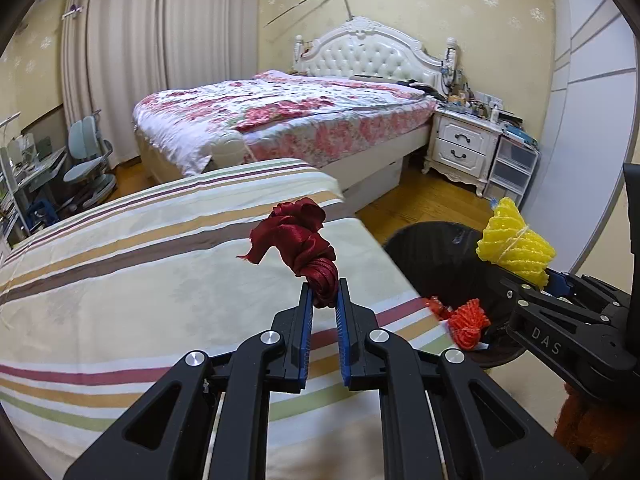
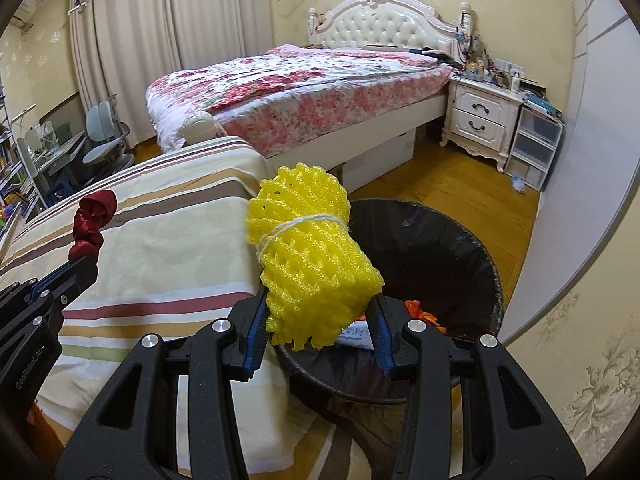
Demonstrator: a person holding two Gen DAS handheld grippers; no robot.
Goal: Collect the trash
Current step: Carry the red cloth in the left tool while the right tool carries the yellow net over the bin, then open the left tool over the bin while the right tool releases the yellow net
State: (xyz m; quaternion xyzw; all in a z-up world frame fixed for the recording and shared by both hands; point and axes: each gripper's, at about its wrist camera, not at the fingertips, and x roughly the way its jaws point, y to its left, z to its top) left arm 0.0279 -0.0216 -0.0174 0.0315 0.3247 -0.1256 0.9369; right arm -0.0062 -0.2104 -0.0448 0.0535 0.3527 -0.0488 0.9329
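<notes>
Midway: orange netting scrap [image 1: 468, 326] already in black-lined round bin [image 2: 460, 240]. Left gripper [image 1: 322, 304] clamped tight on crumpled dark-red satin ribbon [image 1: 298, 240] above striped bedcover [image 1: 140, 260]; right gripper [image 2: 320, 320] part-open, gripping yellow foam-mesh roll [image 2: 308, 256] at bin's edge. Both undropped.

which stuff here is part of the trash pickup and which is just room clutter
Job:
- red ribbon, shut in left gripper
- yellow foam net, shut in right gripper
- black-lined bin
- orange net already in the bin

Lying about:
- striped cloth
- floral bed
- nightstand
- desk chair
</notes>
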